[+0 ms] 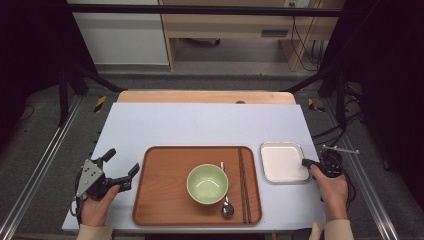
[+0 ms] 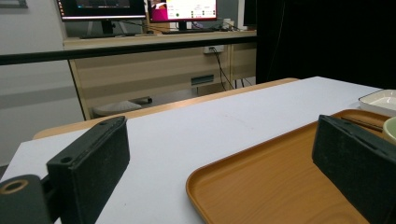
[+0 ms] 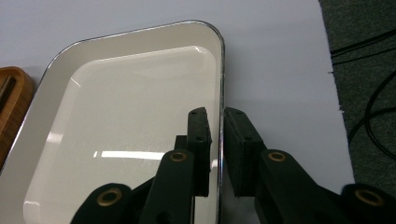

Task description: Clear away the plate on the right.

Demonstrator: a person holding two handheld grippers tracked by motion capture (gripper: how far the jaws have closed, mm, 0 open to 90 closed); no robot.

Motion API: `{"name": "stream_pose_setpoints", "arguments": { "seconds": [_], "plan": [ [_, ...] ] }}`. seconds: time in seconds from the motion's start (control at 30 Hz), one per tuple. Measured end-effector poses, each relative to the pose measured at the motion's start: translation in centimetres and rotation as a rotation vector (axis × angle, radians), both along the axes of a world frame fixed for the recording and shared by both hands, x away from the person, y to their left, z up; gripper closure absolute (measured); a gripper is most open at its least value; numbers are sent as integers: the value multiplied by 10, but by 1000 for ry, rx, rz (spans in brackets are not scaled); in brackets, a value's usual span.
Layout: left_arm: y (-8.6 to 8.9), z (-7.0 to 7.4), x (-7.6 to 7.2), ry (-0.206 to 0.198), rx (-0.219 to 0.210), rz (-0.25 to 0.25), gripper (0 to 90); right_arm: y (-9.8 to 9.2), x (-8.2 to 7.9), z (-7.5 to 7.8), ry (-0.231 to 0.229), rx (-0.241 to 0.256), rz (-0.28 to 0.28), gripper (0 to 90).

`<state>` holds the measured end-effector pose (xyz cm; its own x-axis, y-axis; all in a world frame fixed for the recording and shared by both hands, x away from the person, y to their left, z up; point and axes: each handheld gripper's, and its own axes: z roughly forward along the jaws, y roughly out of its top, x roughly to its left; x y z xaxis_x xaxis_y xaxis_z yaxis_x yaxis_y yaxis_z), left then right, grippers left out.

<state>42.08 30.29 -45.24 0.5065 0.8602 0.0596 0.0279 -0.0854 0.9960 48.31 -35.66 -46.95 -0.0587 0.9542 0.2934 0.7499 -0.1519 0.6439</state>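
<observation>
A brown wooden tray (image 1: 160, 185) lies at the table's near middle. On it are a green bowl (image 1: 207, 183), a metal spoon (image 1: 226, 200) and dark chopsticks (image 1: 244, 185). Just right of it sits a white rectangular dish (image 1: 280, 161). My right gripper (image 1: 306, 162) straddles the dish's right rim, one jaw inside and one outside. In the right gripper view, that gripper (image 3: 215, 112) is shut on the rim of the white dish (image 3: 130, 107). My left gripper (image 1: 123, 161) is open, left of the wooden tray. In its own view, the left gripper (image 2: 222, 135) holds nothing and frames the tray's (image 2: 280, 186) corner.
The pale blue table top (image 1: 200, 125) stretches bare behind the tray. Its right edge (image 3: 336, 93) lies close to the dish, with dark floor and cables beyond. A desk with monitors (image 2: 182, 9) stands beyond the far edge.
</observation>
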Motion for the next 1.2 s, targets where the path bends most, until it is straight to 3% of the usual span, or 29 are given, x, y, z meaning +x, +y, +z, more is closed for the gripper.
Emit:
{"name": "stream_pose_setpoints", "arguments": {
  "seconds": [0.57, 0.83, 1.2],
  "plan": [
    [-2, 1, 0, -4, 3, -2, 39, 2, 4, -3, 36, -7, -24, 871],
    [-1, 2, 0, -6, 4, 2, 40, -1, 3, -1, 38, 70, -57, 892],
    [1, 5, -1, -18, 5, 7, 40, 5, -6, 19, -69, 42, -90, 893]
  ]
}}
